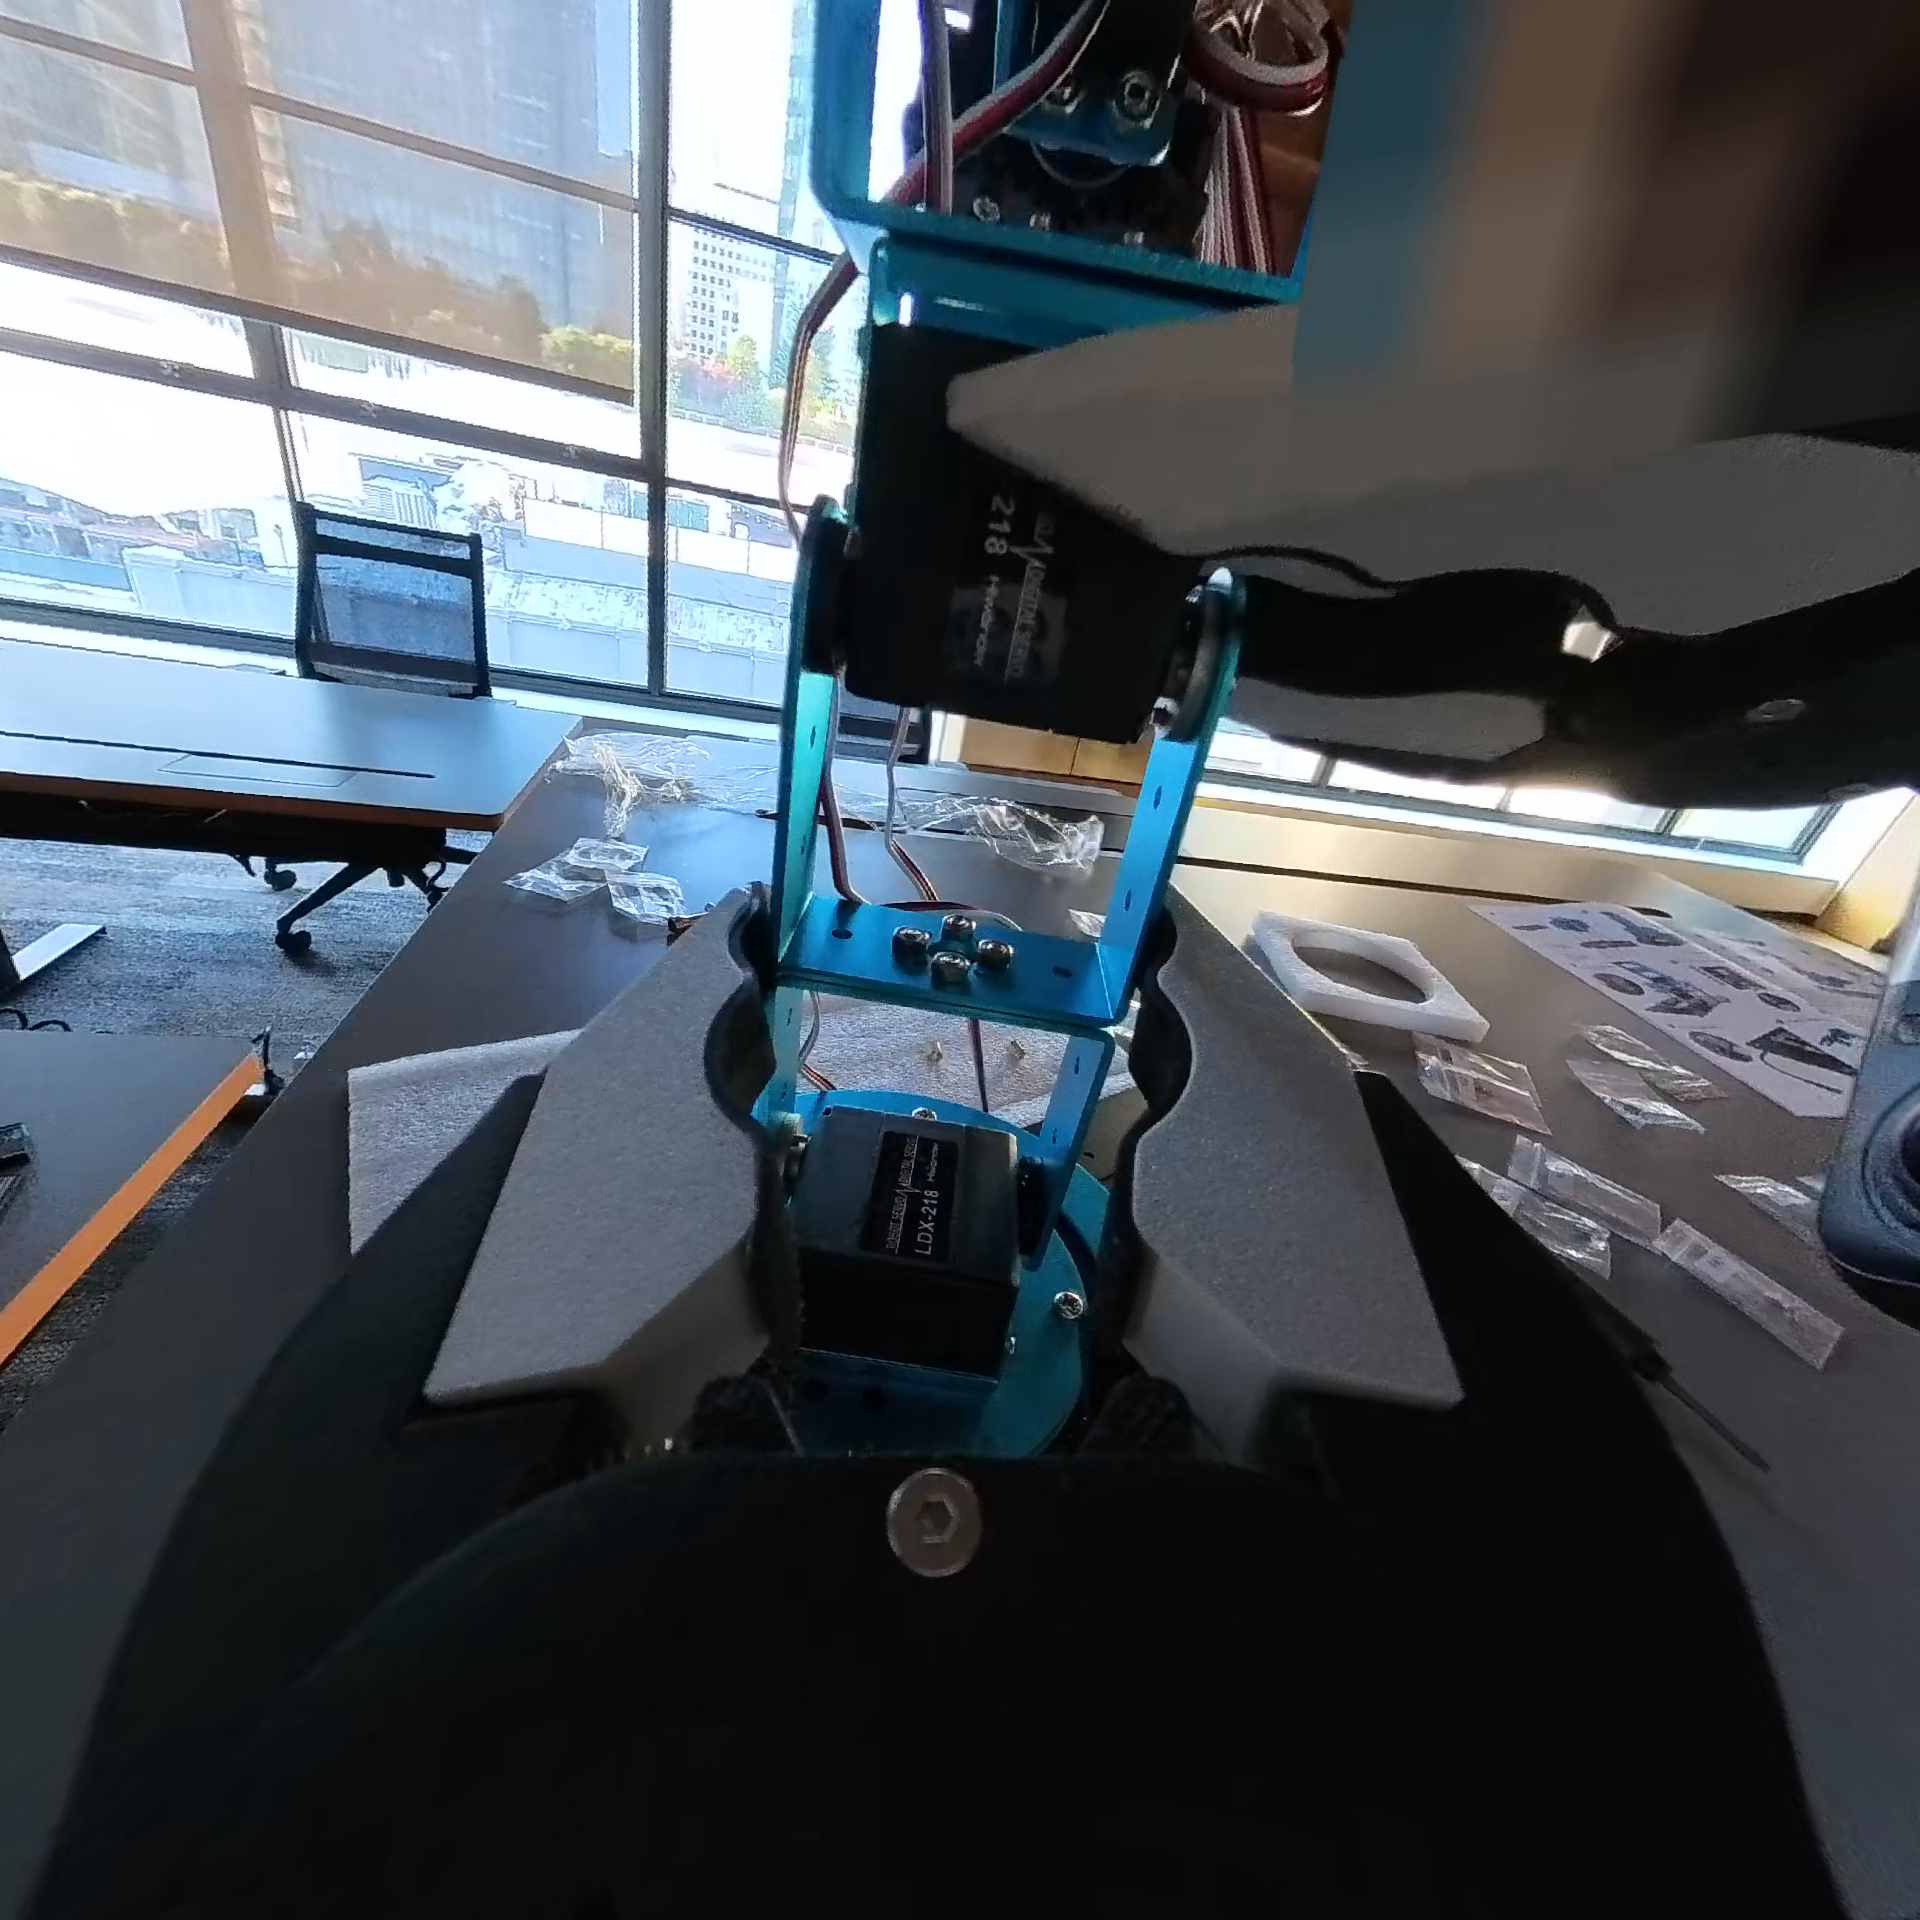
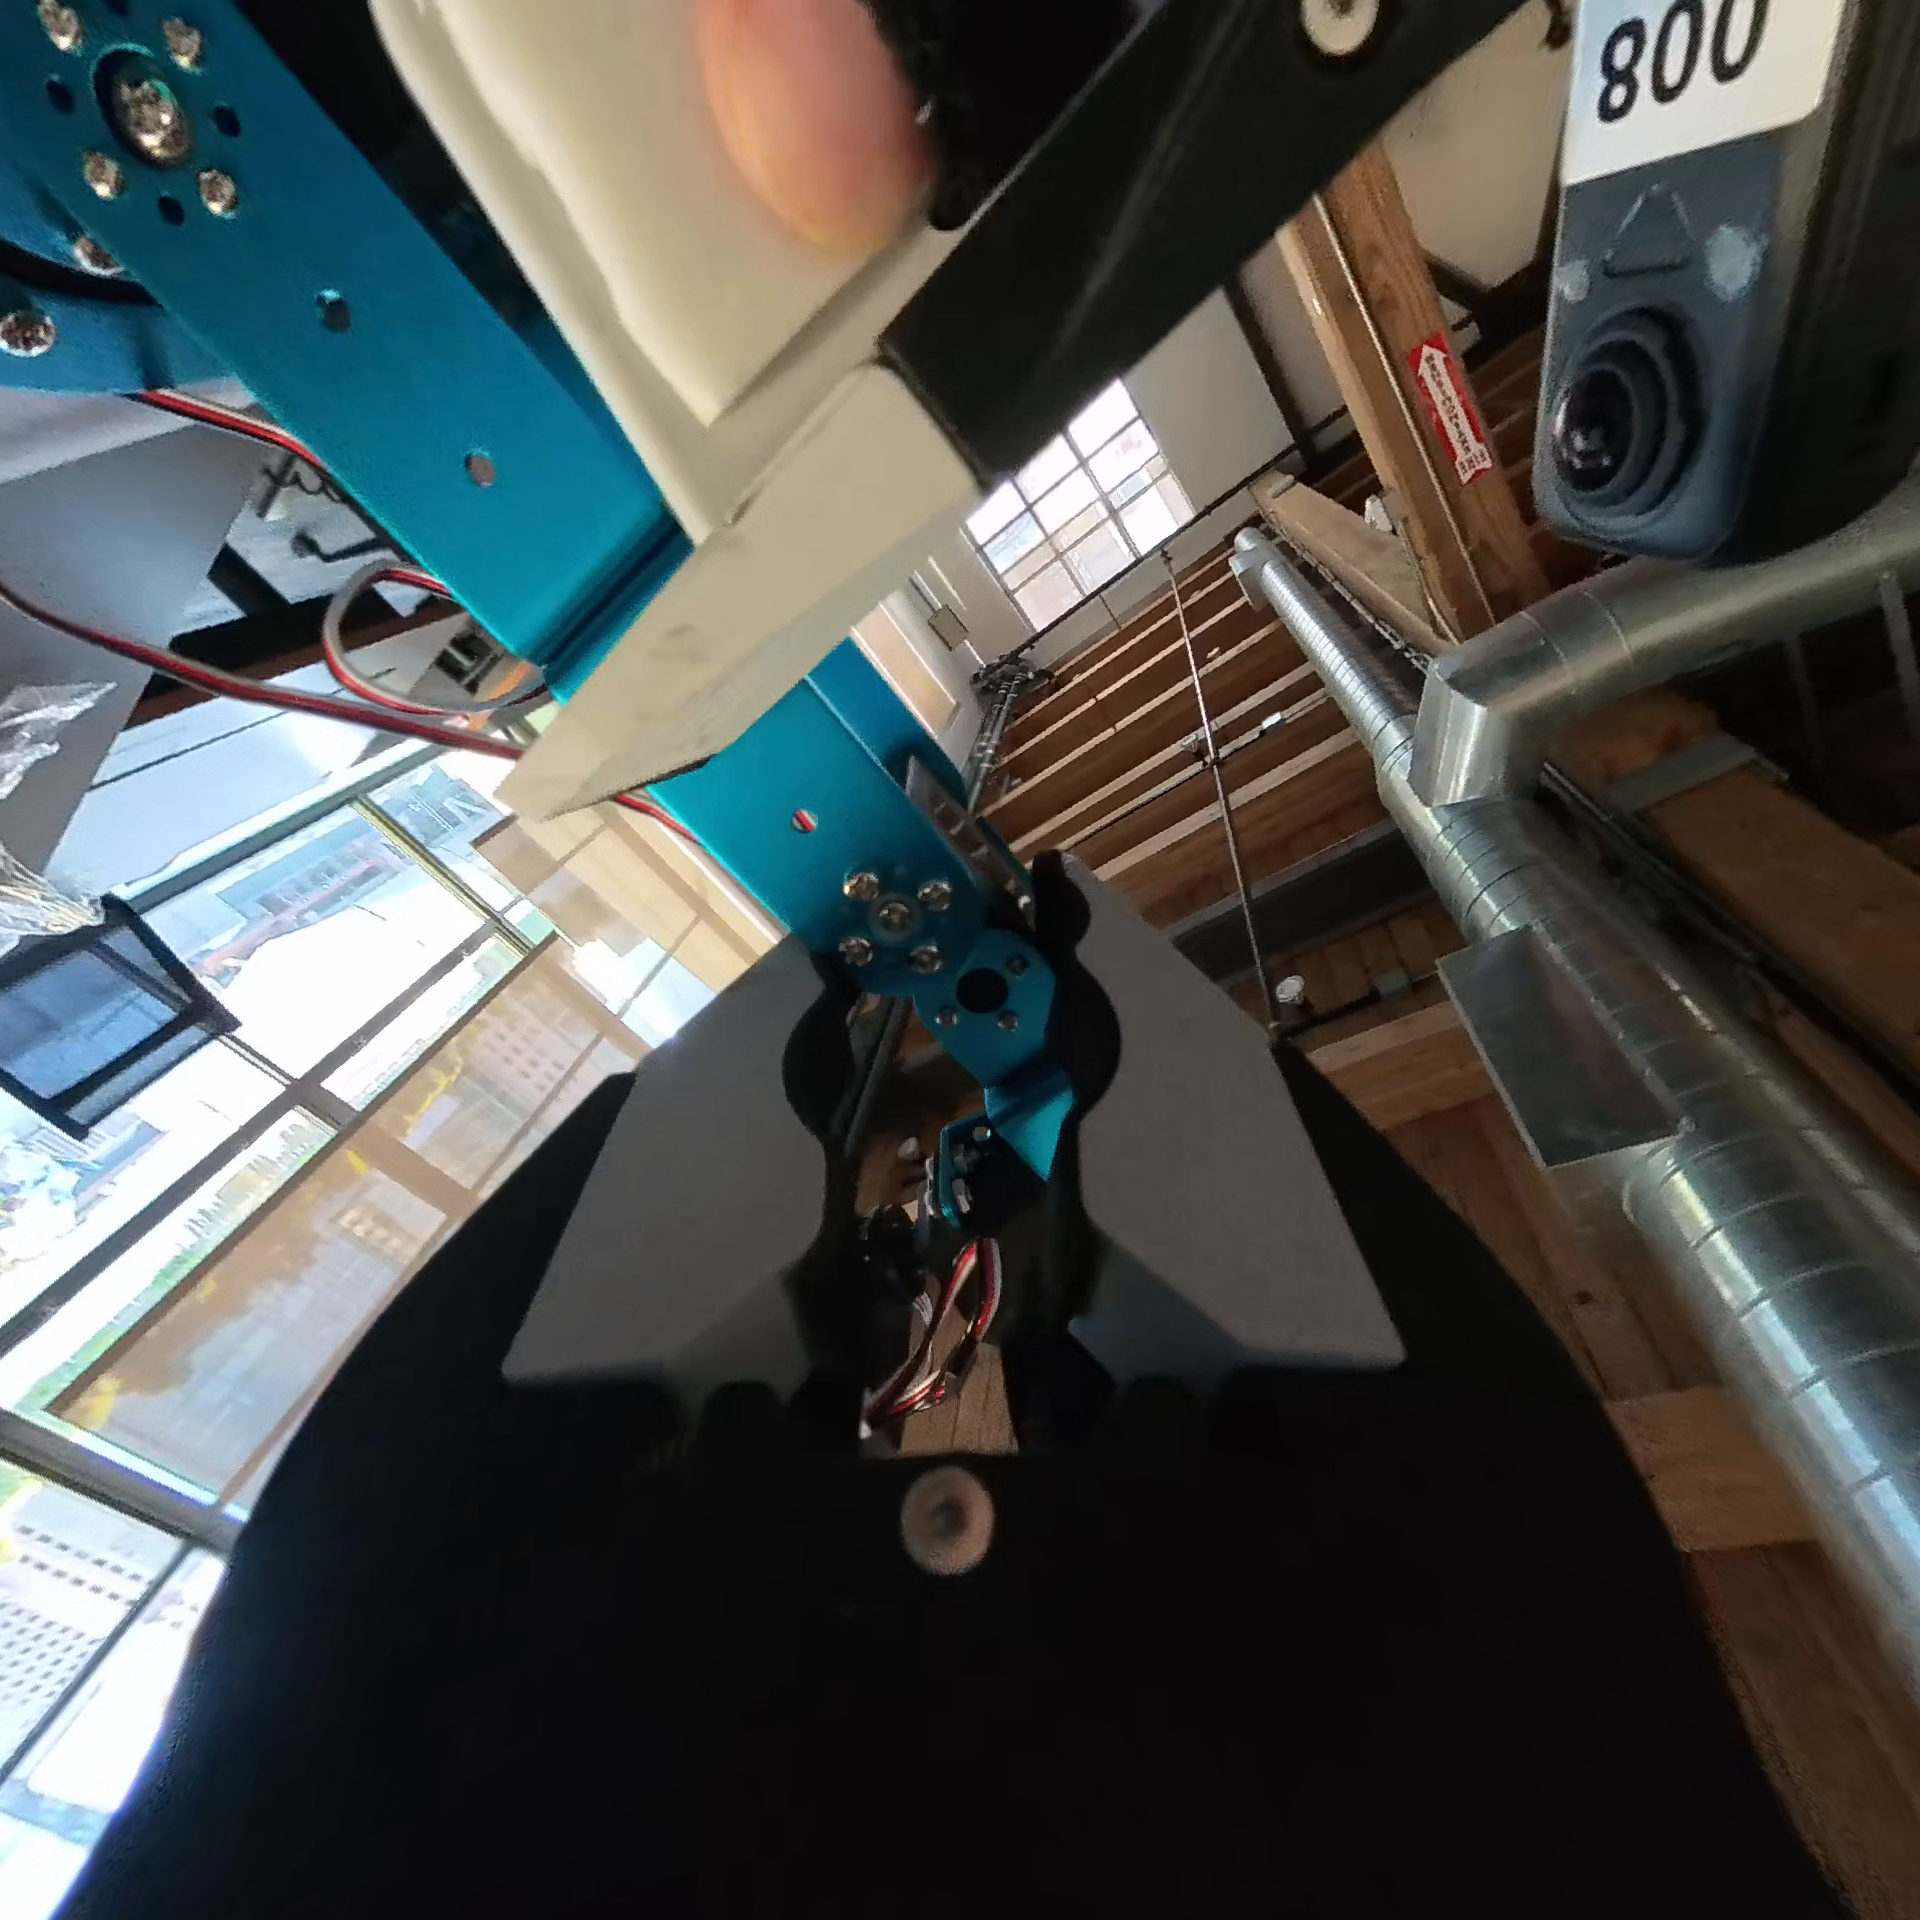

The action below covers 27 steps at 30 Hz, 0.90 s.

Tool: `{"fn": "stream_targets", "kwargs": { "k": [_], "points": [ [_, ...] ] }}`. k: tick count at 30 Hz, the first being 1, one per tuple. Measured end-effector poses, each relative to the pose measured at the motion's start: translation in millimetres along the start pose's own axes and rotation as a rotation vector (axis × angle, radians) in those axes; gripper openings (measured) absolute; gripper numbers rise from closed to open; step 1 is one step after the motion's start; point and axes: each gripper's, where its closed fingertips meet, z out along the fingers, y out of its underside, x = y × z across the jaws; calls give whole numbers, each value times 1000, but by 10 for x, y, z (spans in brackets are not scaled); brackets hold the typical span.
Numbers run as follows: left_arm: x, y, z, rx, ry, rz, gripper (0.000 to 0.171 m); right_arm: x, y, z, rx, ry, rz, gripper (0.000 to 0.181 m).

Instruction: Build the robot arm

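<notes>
The left wrist view sits low and close behind its own gripper (image 1: 940,997), facing forward and slightly down across the dark table (image 1: 1558,935) toward the big windows (image 1: 312,364) at 11 o'clock. The right wrist view is rolled hard and tipped upward (window glass falls to 8 o'clock, wooden ceiling beams and a silver duct (image 2: 1558,935) to 3 o'clock), again very near its gripper (image 2: 940,1039). Both views share the blue metal robot arm (image 1: 935,966), which runs from centre toward 12 o'clock in the left and toward 11 o'clock in the right.
</notes>
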Motion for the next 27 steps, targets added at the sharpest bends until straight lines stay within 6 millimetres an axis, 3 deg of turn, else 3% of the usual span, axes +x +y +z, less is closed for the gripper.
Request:
{"fn": "stream_targets", "kwargs": {
  "k": [3,8,13,15,18,21,24,27],
  "points": [
    [-3,-1,0,1,-3,2,68,-5,3,1,-5,3,27,33],
    [22,2,-7,2,13,4,68,24,-14,-32,-13,30,-95,33],
    [21,1,-6,-1,29,-7,68,188,37,-149,43,87,-192,45],
    [21,3,5,-6,32,-8,69,225,95,-243,18,56,-113,48],
    [24,5,9,-11,42,-18,69,288,131,-535,-49,59,279,39],
    [36,7,-8,-14,64,-30,70,246,187,-915,-97,91,922,28],
    [73,22,-37,-50,94,-38,76,-50,194,-1315,-105,90,1523,17],
    [96,57,-46,-115,96,-6,82,-418,61,-1677,-49,90,1986,5]
  ]
}}
